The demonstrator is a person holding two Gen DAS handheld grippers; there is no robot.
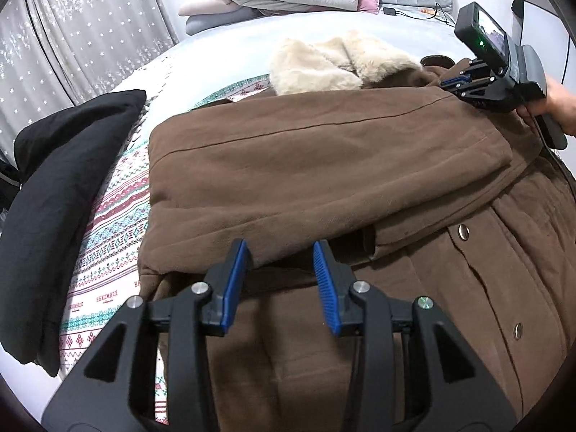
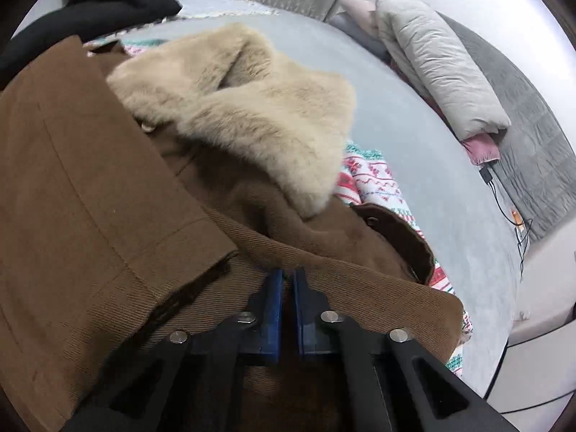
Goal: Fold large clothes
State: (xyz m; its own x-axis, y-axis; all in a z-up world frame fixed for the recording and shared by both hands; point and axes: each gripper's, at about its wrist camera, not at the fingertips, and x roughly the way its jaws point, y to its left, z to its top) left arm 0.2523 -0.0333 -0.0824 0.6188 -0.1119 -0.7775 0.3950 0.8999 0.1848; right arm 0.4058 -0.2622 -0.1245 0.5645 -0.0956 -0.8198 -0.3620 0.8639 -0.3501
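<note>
Left wrist: black garment [image 1: 54,208] beside coat [image 1: 324,165].

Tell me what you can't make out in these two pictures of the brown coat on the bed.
- Left wrist view: the brown coat runs off the bottom and right edges; the left claw covers its lower part.
- Left wrist view: the right claw has its tips against the coat, too small to judge.
- Right wrist view: the coat's far sleeve and hem are out of frame.
- Both views: the patterned blanket mostly hidden under the coat.
</note>
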